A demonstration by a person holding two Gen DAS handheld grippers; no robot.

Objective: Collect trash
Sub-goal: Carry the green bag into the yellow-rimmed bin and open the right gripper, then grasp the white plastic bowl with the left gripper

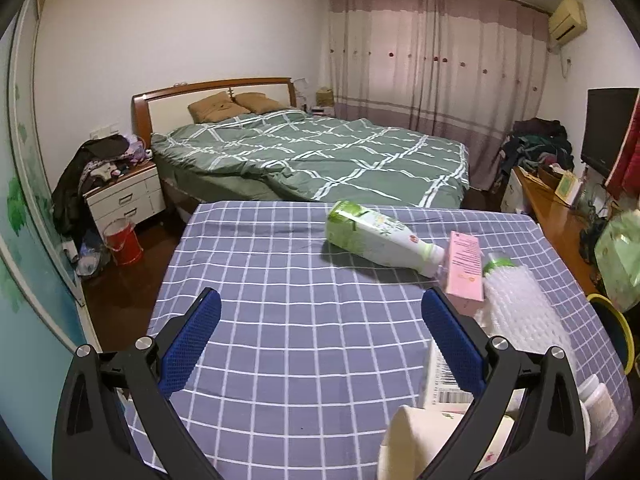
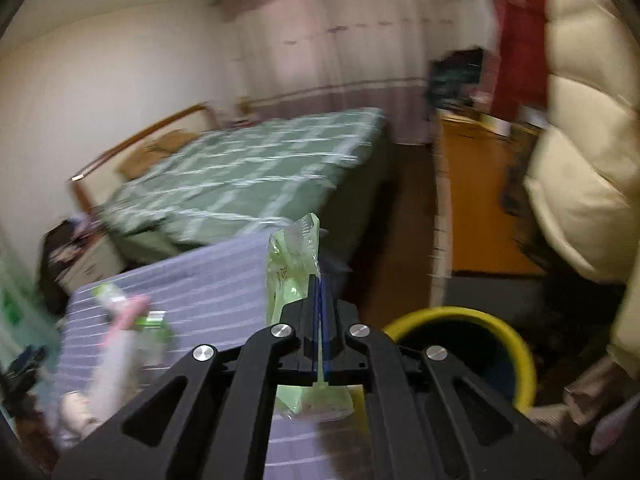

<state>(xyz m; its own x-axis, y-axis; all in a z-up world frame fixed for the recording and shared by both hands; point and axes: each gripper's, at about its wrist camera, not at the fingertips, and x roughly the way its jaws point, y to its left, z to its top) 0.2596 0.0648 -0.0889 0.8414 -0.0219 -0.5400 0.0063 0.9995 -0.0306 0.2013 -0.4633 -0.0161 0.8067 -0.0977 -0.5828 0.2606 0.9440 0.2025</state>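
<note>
**Bedroom: fixtures and furnishings**

Bed (image 1: pixel 312 156), wooden headboard, green checked quilt, two tan pillows. Left of bed: white nightstand (image 1: pixel 124 196) heaped with clothes. Behind bed: pale walls; right of it, drawn pink-banded curtains (image 1: pixel 436 60), wall air conditioner (image 1: pixel 566 20), wooden sideboard (image 1: pixel 552 208), dark floor.

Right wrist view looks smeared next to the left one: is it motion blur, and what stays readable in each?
Right wrist view: motion blur streaks the bed and table items; only the right tool, shut on the green plastic bag, and the yellow-rimmed bin read clearly. Left wrist view: sharp, evenly lit, with fisheye bending at the edges; the open left tool, the bottle and the pink box are crisp.
</note>
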